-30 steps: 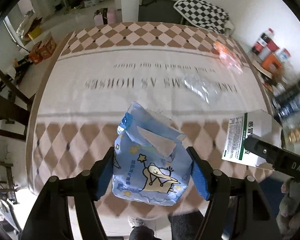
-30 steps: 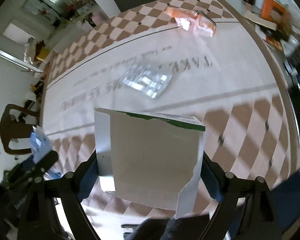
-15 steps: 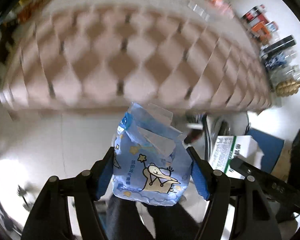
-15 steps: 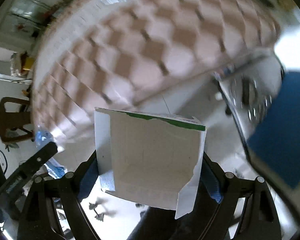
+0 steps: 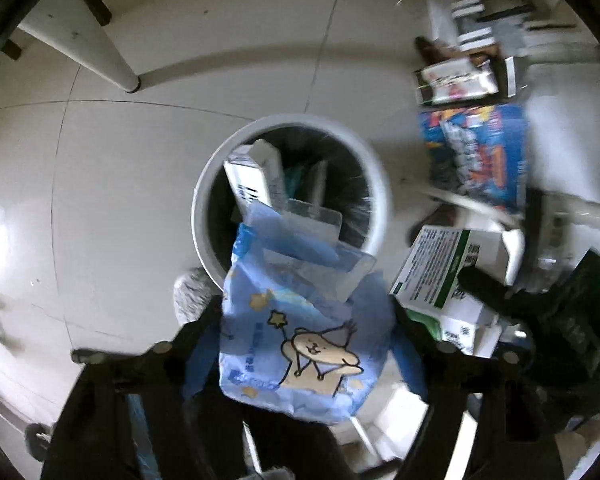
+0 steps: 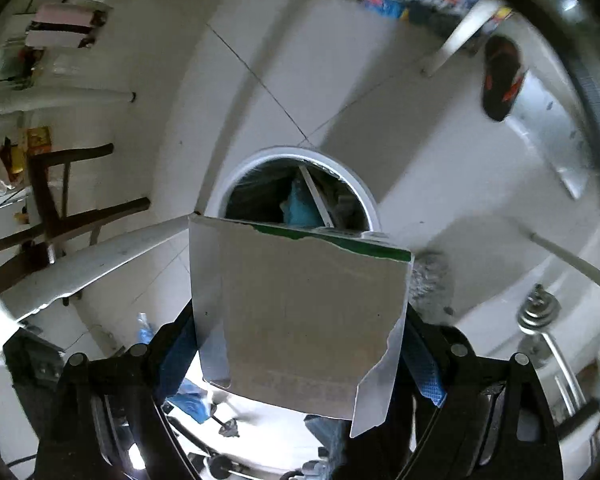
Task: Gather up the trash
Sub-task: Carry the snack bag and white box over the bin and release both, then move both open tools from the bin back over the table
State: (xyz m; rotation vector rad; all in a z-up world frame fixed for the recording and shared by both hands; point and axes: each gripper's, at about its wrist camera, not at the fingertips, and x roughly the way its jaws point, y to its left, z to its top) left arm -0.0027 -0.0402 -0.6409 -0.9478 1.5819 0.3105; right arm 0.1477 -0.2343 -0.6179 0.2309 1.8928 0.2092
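Left gripper [image 5: 306, 344] jaws clenched on blue cartoon-print plastic bag [image 5: 300, 332]; right gripper [image 6: 300, 332] jaws clenched on torn white-green cardboard box [image 6: 300, 312]. Round white trash bin [image 5: 204, 184] directly ahead, below both; bag's tip over rim, nearer.

Left gripper [image 5: 306, 344]: black angular frame w/ round silver screws at the joints, blue pads [image 5: 410, 360] inside each finger. Right gripper [image 6: 300, 336]: same black build, silver screws, blue textured pads [image 6: 424, 368]. From the left wrist view its body shows a small green LED. Dark trousers below.
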